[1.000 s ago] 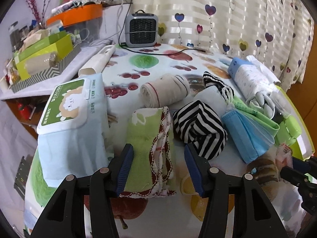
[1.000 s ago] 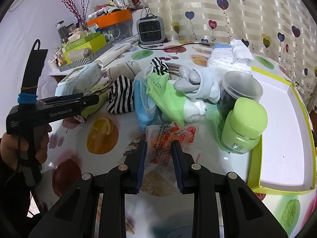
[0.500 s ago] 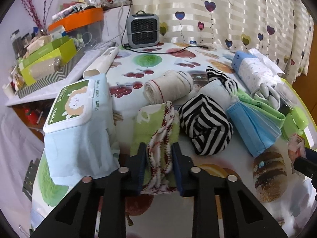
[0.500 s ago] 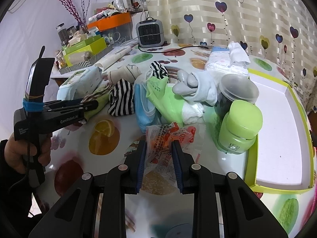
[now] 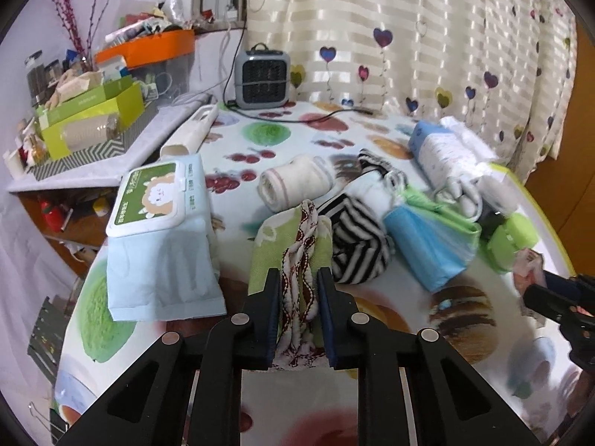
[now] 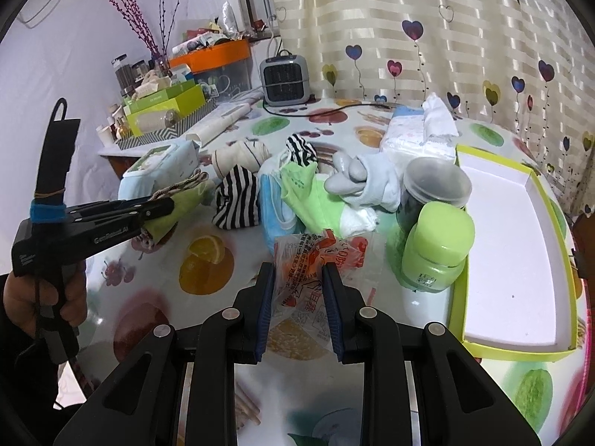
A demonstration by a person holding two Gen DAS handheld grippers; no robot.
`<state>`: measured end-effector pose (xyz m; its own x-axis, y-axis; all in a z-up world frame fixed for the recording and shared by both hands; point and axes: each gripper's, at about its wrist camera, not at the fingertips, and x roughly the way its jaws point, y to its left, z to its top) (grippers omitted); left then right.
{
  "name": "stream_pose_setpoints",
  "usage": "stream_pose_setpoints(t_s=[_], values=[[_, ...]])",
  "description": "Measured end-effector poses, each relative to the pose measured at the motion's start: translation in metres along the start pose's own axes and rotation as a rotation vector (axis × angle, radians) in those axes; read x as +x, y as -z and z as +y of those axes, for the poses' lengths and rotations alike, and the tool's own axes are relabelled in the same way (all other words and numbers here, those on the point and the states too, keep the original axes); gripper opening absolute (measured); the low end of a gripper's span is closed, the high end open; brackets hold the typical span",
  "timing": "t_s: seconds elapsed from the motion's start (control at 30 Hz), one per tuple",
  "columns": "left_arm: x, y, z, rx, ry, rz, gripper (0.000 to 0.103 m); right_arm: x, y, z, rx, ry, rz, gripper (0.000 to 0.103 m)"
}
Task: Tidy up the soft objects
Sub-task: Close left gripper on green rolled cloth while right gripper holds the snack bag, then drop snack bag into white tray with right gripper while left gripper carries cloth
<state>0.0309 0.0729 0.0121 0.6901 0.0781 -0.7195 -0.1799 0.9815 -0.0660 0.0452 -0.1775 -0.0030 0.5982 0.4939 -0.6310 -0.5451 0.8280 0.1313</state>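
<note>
Worktop [image 5: 297, 148] under a white cloth printed with fruit. Behind it, a cream striped curtain [image 5: 427, 37] with heart-balloon print, lit from behind. Small grey heater [image 5: 266, 76] stands at the worktop's far edge, its black cord trailing right. Left of the heater, a side shelf [image 5: 93, 163] crowded with boxes; an orange bin [image 5: 148, 48] above. Dried purple branches [image 6: 148, 22] against a pale wall.

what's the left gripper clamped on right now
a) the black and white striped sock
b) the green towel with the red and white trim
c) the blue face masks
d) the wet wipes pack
b: in the left wrist view the left gripper has its jaws closed on the folded green towel, whose red and white trim bunches up between them; the right wrist view shows the same grip from the side.
</note>
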Motion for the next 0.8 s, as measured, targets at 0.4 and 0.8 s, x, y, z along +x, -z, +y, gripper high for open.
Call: stream_pose_setpoints(t_s=[0.4, 0.8], values=[[-0.033, -0.005, -0.03, 0.026, 0.108, -0.068, 0.018, -0.025, -0.003, -0.004, 0.004, 0.015, -0.076, 0.027], [-0.036, -0.018, -0.076, 0.106, 0.224, -0.099, 0.018, -0.049, -0.006, -0.04, 0.065, 0.104, -0.128, 0.027]])
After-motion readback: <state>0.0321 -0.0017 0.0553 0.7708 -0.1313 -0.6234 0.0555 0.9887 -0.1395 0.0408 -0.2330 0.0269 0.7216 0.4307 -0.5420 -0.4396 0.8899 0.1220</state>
